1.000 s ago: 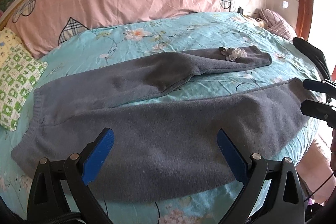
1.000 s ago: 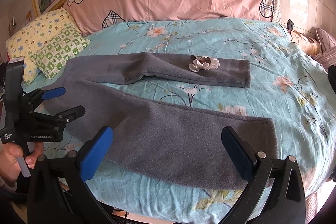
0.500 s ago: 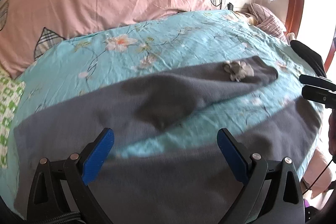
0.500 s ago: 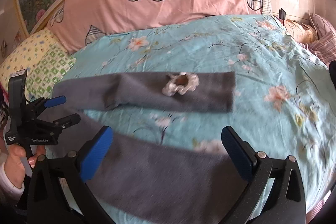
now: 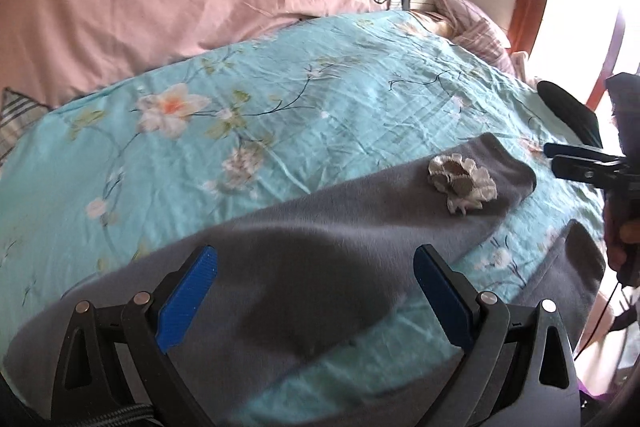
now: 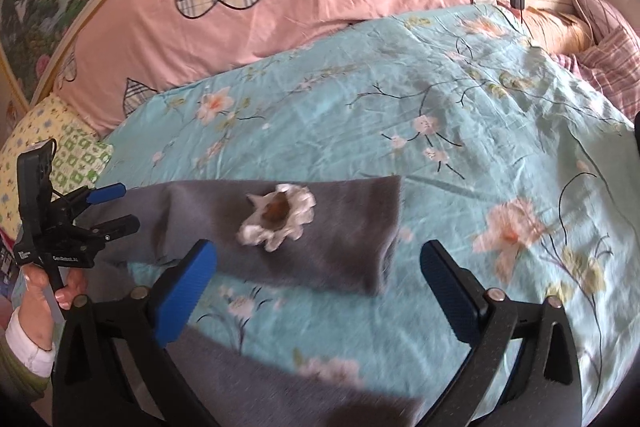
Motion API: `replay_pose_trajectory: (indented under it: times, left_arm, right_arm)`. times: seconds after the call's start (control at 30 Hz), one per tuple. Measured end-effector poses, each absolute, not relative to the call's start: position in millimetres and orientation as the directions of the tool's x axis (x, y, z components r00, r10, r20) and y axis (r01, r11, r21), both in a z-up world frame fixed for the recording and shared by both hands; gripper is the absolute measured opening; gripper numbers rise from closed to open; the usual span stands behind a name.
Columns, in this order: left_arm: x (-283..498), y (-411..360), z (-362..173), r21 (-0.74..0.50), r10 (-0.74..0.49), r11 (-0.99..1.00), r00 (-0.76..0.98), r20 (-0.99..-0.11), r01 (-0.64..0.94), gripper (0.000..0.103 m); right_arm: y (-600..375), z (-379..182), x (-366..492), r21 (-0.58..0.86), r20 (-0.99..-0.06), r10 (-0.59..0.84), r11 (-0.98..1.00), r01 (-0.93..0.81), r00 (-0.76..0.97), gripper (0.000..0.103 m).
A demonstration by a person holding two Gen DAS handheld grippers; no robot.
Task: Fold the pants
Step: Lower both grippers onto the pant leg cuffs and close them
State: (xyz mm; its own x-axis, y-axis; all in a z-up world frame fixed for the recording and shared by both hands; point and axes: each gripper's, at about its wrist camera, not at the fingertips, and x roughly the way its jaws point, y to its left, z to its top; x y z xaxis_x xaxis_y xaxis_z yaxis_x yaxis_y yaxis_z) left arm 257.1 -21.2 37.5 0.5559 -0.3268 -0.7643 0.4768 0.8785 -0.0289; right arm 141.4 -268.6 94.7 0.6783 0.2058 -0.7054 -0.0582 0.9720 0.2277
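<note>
Grey pants lie flat on the teal floral sheet (image 5: pixel 280 99). The far leg (image 5: pixel 360 227) bears a white fabric flower (image 5: pixel 462 183) near its cuff. The near leg (image 6: pixel 260 387) runs along the bottom of the right wrist view. My left gripper (image 5: pixel 316 291) hangs open over the far leg, with nothing pressed between its blue pads (image 5: pixel 188 301). My right gripper (image 6: pixel 316 283) hovers over the far leg's cuff (image 6: pixel 360 239), just in front of the flower (image 6: pixel 280 217). Its jaws are closing but still wide, and no cloth is pinched. A hand (image 6: pixel 44 291) holds the left gripper (image 6: pixel 130 206).
Long pink pillows with plaid hearts (image 5: pixel 160 7) line the headboard. A yellow-green pillow (image 6: pixel 48 147) lies at the left. Striped pink bedding (image 6: pixel 608 47) lies at the far right. A black object (image 5: pixel 572 115) sits at the bed's right edge.
Both grippers have moved forward over the bed, from above the near leg to above the far leg. The flower and the cuff now appear much closer. The pants lie as before.
</note>
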Motion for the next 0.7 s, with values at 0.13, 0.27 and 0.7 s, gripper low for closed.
replay_pose_trajectory:
  times: [0.13, 0.27, 0.7]
  left_arm:
    - [286.5, -21.9, 35.1, -0.080, -0.398, 0.835, 0.496, -0.772, 0.545, 0.099]
    - [313.1, -30.5, 27.8, -0.084, -0.415, 0.798, 0.443, -0.795, 0.597, 0.099]
    - [367.5, -62.4, -26.3, -0.087, -0.348, 0.662, 0.202, -0.916, 0.744, 0.072]
  right_arm:
    - [-281.3, 83.4, 166.5, 0.242, -0.743, 0.201, 0.970, -0.024, 0.638, 0.083]
    - [-294.9, 70.8, 191.6, 0.273, -0.778, 0.212, 0.962, 0.014, 0.591, 0.070]
    - [-300.6, 52.8, 227.1, 0.277, -0.825, 0.220, 0.960, 0.033, 0.520, 0.048]
